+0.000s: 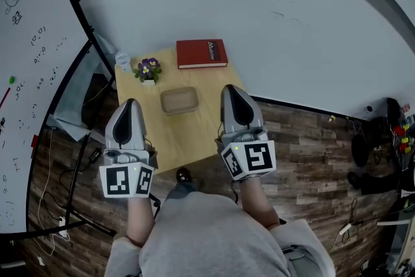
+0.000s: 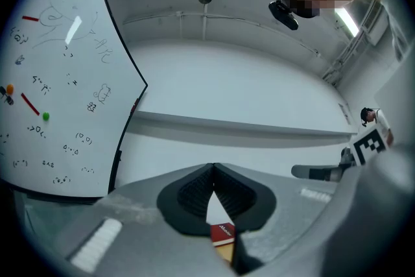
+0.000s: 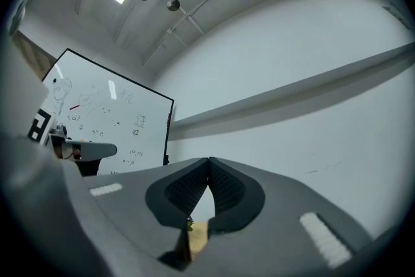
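Both of my grippers hover raised over the near end of a small wooden table (image 1: 176,137). My left gripper (image 1: 131,102) is shut with nothing between its jaws; in the left gripper view its pads (image 2: 194,194) meet at the tips, and a red book (image 2: 222,232) shows through the gap below. My right gripper (image 1: 231,88) is shut and empty too, its pads (image 3: 224,188) touching. On the table lie the red book (image 1: 201,53) at the far end, a small pot of purple flowers (image 1: 148,69) and a tan shallow container (image 1: 179,100) between the grippers.
A clear cup (image 1: 122,61) stands at the table's far left corner. A whiteboard (image 1: 26,74) on a black stand runs along the left, with cables on the wooden floor (image 1: 311,159) beneath it. A grey wall lies beyond the table.
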### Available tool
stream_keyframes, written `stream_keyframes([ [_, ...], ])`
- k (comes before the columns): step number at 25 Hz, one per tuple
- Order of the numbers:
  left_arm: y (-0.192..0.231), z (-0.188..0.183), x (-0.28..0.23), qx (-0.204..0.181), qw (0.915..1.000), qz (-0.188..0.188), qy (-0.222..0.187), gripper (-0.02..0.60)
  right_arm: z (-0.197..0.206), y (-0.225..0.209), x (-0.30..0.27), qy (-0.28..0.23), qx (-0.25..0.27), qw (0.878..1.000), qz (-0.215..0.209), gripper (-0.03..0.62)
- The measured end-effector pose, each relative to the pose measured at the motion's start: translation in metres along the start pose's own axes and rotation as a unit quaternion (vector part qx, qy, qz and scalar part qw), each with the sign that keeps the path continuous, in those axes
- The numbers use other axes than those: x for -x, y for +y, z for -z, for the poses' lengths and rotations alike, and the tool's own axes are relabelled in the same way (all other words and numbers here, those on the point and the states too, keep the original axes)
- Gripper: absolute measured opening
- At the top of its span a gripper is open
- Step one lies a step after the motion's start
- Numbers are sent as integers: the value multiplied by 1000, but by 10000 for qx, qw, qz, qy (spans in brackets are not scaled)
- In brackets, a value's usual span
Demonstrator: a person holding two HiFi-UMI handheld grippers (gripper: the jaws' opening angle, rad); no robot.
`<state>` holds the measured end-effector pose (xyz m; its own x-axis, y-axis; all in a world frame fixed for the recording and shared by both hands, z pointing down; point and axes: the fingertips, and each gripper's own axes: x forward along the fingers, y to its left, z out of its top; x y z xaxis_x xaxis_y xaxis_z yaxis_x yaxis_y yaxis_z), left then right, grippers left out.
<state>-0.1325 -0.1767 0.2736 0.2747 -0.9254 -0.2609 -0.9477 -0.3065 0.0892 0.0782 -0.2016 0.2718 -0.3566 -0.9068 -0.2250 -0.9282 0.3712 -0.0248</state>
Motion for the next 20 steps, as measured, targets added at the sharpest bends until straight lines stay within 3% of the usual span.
stream_keyframes([
  [20, 43, 32, -83, 149, 9995, 193, 175, 5, 36, -23, -83, 189, -50, 9996, 224, 2],
])
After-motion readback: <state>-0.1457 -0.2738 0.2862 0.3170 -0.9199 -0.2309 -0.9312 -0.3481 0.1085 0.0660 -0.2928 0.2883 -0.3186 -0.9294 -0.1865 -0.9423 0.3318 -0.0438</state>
